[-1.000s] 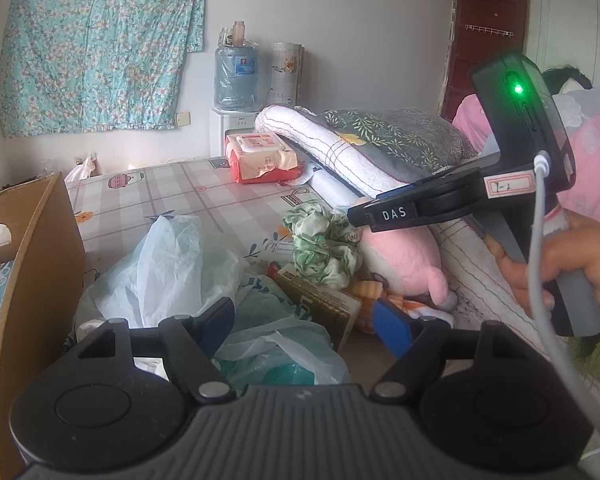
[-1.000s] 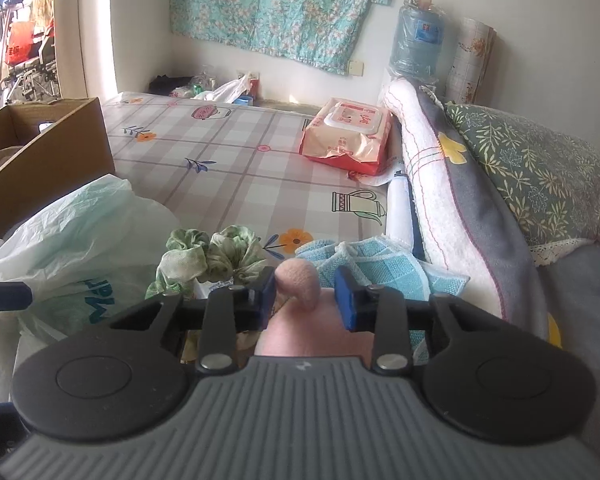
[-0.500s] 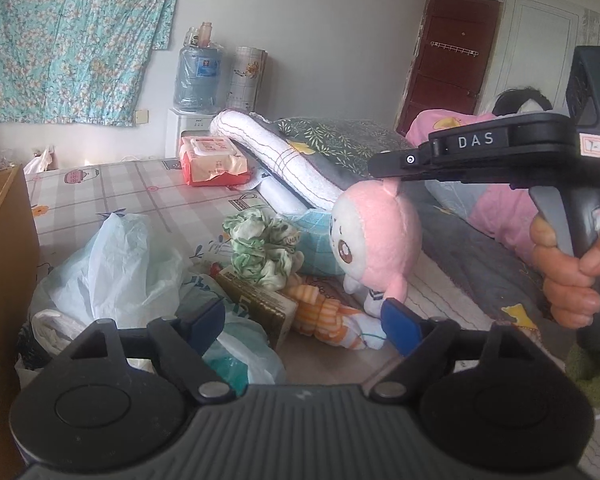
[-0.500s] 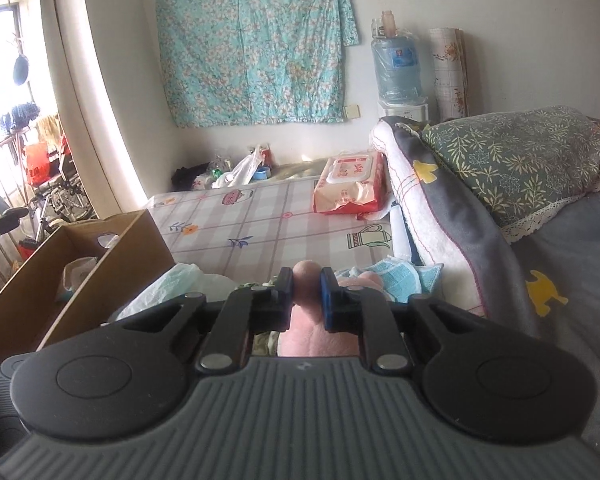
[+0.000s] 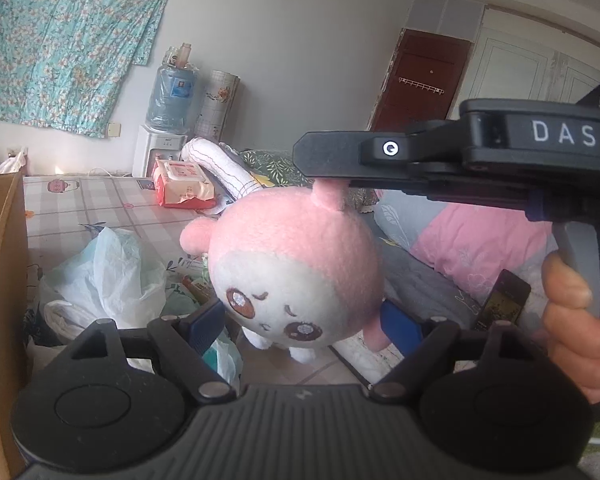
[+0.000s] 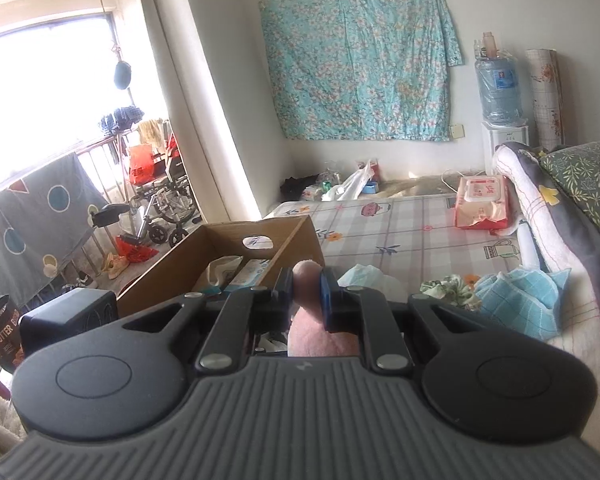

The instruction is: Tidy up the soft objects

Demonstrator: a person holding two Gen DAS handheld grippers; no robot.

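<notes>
Currently: right gripper [image 6: 306,294] is pinching only the pink plush toy's [image 5: 296,268] ear; it risks slipping free. Left gripper [image 5: 300,320], gaping, is waiting at six o'clock.

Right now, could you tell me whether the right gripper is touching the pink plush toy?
Touching. The right wrist view shows the right gripper pinching the pink plush toy by its ear, both blue pads against it; the left wrist view shows the toy hanging from it.

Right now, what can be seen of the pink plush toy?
The pink plush toy is a round, fuzzy doll with a white face, brown embroidered eyes, small ears and stubby white feet. It hangs in the air, face tilted downward, pinched by one ear in the shut right claw. The open left claw flanks its lower half; contact there is unclear. Nothing else touches it.
</notes>
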